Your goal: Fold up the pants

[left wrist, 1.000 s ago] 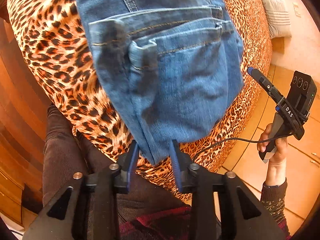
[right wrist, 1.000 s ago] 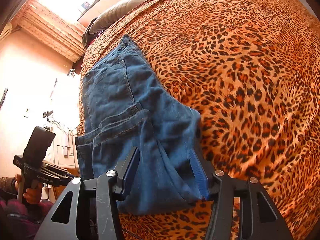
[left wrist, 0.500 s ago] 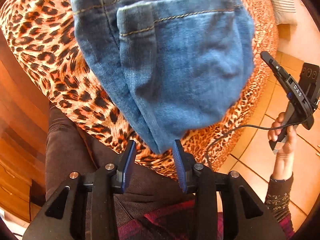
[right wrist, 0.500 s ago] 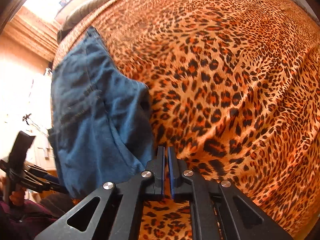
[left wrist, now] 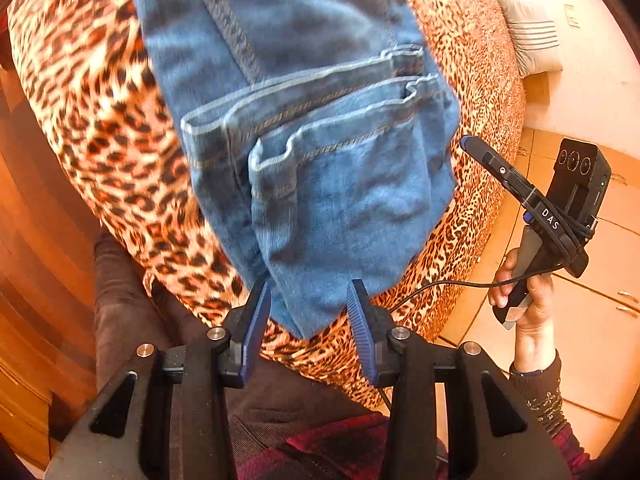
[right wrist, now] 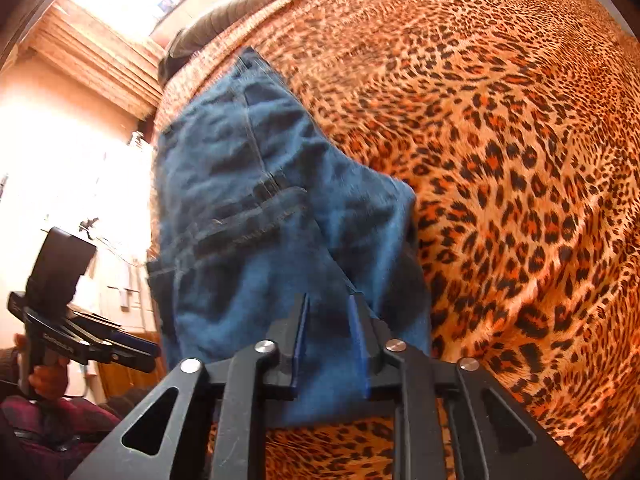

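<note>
On the leopard-print bed (right wrist: 520, 160), the jeans (left wrist: 320, 140) lie folded near its edge, apparently ready for another fold. Left gripper (left wrist: 308, 312) is opening, spread around the nearest denim corner; right gripper (right wrist: 326, 332) is opening over the fabric, pinching nothing.

Domestic bedroom — bed with leopard-print cover (right wrist: 520, 160), pillow (left wrist: 532, 32), wooden furniture (left wrist: 24, 280) and tiled floor (left wrist: 600, 340).

You see pants (left wrist: 320, 168) of matt blue denim with stitched seams, lying on a soft leopard-print bedspread (right wrist: 520, 160). Your grippers' frames are matt black plastic with shiny metal pins.
</note>
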### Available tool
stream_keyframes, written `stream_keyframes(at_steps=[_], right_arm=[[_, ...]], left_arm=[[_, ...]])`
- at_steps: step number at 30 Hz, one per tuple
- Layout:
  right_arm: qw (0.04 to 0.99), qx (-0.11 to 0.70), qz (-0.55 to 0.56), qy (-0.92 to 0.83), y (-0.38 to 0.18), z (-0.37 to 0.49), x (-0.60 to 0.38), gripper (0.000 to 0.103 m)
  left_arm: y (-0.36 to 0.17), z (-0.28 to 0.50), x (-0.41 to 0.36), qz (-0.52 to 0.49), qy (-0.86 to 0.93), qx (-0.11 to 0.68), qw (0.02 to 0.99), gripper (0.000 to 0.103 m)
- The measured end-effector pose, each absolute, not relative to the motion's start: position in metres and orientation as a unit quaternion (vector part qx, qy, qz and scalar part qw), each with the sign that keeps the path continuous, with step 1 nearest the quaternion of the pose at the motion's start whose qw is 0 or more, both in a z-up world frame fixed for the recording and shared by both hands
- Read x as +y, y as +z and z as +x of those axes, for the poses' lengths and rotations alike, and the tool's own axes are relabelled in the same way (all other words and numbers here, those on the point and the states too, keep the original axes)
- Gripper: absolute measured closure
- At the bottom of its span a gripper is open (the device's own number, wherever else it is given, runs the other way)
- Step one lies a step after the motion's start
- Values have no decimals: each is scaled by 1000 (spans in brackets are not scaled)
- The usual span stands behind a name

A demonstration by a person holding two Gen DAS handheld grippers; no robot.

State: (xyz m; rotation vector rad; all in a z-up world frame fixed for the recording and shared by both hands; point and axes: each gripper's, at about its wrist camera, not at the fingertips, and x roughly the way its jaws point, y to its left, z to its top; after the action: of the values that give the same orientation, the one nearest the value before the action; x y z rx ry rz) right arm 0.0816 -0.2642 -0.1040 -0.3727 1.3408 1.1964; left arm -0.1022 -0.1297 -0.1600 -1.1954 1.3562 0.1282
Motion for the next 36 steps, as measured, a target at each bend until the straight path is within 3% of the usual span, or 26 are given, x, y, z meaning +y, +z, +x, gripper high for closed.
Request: stream_keyframes(at_steps=[1,4,6,7,10,15,17,19,25,36], right_arm=[[614,575,-152,519,-101,85,-259,49],[624,572,-162,508,-109,87,-234,49],[625,566,-180,507,-118,80,-219,68],[638,550,-220,492,-124,74,-214,85],[641,557,-246,468,-144,74,-210,87],[625,605,-159,467,-124,97,-222,74],[636,606,-138,457,-114,108,-219,56],[643,609,-118,450,-104,119,-215,48],[634,626,-112,439,-104,119,-162,48],[626,609,-163,458,-114,109,-46,45]], left_arm=[[-160,-96,-125,-519,65,583,622,60],[-178,-81,-110,-513,103,592,612,55],[-195,-81,-106,-504,126,611,598,57],[-194,-84,-101,-515,126,601,598,57],[-187,-99,-88,-529,113,592,597,57],[-168,-140,-57,-568,108,547,606,56],[-165,-158,-26,-590,127,521,604,52],[-166,-165,6,-621,137,489,597,37],[-174,-157,88,-688,136,408,585,34],[-203,-134,138,-715,132,409,551,34]])
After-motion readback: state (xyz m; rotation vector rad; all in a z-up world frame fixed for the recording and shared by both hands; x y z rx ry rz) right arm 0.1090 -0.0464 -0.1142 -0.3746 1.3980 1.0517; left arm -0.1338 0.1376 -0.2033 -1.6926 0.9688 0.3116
